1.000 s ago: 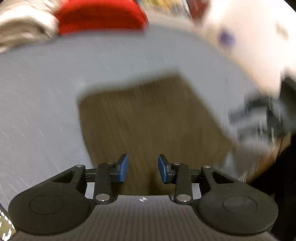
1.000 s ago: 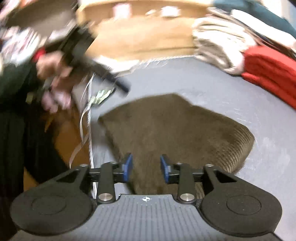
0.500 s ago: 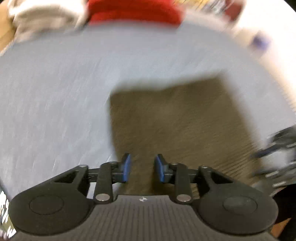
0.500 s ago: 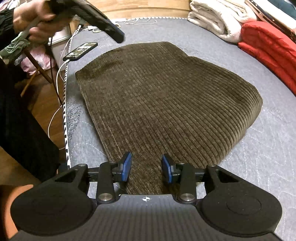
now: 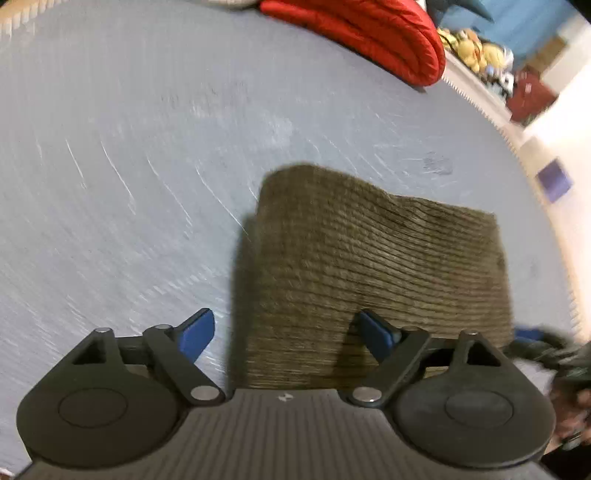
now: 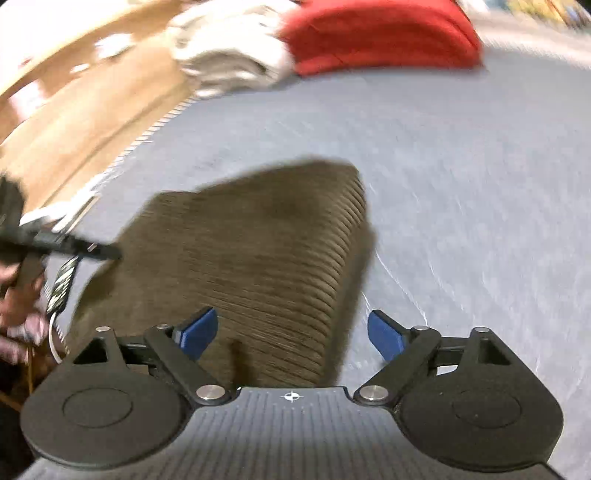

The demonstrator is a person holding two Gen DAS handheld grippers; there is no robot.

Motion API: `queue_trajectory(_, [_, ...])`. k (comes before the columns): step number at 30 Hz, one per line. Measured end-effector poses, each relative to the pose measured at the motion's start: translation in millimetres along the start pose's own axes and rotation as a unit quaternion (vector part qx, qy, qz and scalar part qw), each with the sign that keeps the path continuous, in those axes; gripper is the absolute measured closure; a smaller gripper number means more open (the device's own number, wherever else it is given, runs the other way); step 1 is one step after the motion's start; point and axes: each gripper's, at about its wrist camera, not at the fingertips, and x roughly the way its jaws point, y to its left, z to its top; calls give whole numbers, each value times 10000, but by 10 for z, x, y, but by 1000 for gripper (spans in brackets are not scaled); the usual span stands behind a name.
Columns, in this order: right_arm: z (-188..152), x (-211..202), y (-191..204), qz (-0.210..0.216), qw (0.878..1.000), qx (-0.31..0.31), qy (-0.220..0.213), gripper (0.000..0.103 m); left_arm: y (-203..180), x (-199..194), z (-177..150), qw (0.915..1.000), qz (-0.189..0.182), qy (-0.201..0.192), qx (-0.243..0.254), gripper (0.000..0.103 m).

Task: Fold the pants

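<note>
Corduroy pants (image 5: 376,266) lie folded on the grey bed (image 5: 147,147); both the left gripper (image 5: 284,332) and right gripper (image 6: 291,332), narrower a moment ago, are opening over them, pinching nothing.

Right gripper (image 6: 291,334) with blue pads – jaws opening, nothing pinched, right edge of the folded brown corduroy pants (image 6: 251,251) between them. Pants lie on grey quilted mattress (image 6: 461,184). Far end – red folded blanket (image 6: 380,33), white folded towels (image 6: 229,55).
</note>
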Motion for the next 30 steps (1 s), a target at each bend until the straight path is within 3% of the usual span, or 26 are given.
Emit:
queue_trajectory(3, [-15,230,-109,149,9981,485,353,12,97,154,-57,9976,-477,189,-470,13])
queue_trajectory(6, [-17,369,-168,346,9950,806,468,12,31,299,-50,9953,-726,344,-546,13])
queue_trajectory(9, [13,472,-217,554,9915,1043,539,20,-171,436,-67,9979,-505,365,-182,6])
queue_trajectory(13, [37,537,-236,579,9910,1110,479,39,-287,525,-22,9989,-373,262,-61,10])
queue_trajectory(15, [50,519,-190,557,9926,1005,383,56,-317,526,-9,9992,-308,248,12,16])
queue_trajectory(18, [47,418,-185,670,9925,999,213,65,-421,467,-23,9992,-216,156,282,24])
queue_trajectory(21, [102,234,-196,875,9921,901,-73,67,-534,390,0,9986,-386,-25,369,40])
queue_trajectory(25, [212,-36,-268,863,9919,799,-487,67,-916,402,32,9949,-612,-326,730,47])
queue_trajectory(30, [276,-387,-559,498,9904,656,-1108,67,-1541,509,132,9851,-897,-924,1144,54])
